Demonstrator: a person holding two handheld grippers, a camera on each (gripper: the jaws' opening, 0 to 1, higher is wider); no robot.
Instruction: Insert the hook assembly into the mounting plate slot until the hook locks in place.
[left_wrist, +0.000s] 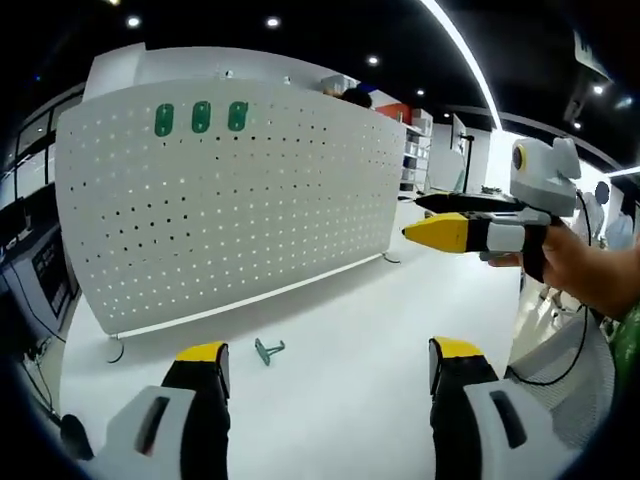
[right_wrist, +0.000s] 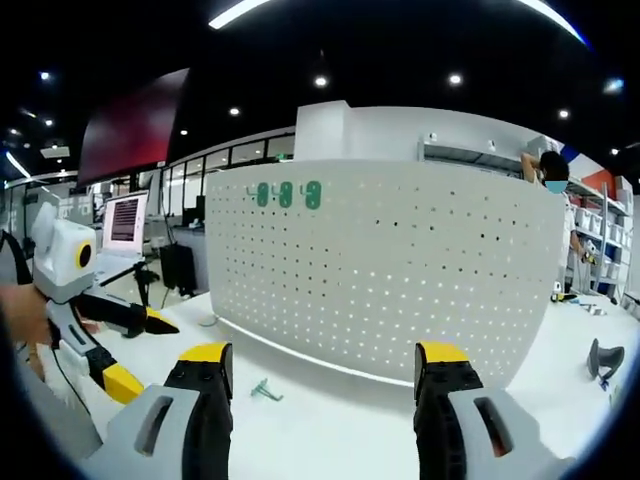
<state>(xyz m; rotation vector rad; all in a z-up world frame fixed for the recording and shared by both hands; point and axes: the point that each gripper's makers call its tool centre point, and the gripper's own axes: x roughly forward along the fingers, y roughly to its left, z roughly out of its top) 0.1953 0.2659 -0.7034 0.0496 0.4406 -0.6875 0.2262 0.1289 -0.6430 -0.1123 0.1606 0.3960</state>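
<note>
While three green hooks (left_wrist: 201, 117) hang on the pegboard (left_wrist: 240, 200), a loose green hook (left_wrist: 268, 350) lies on the white table (left_wrist: 350, 370); both the left gripper (left_wrist: 328, 365) and the right gripper (right_wrist: 323, 365) are spread wide, holding nothing.

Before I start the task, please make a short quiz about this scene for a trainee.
1. True or false: a green hook lies on the white table.
2. How many green pieces are on the pegboard? A) one B) three C) five
3. Fill in: both the left gripper and the right gripper are ____.

Key: 1 true; 2 B; 3 open, each holding nothing.
</note>
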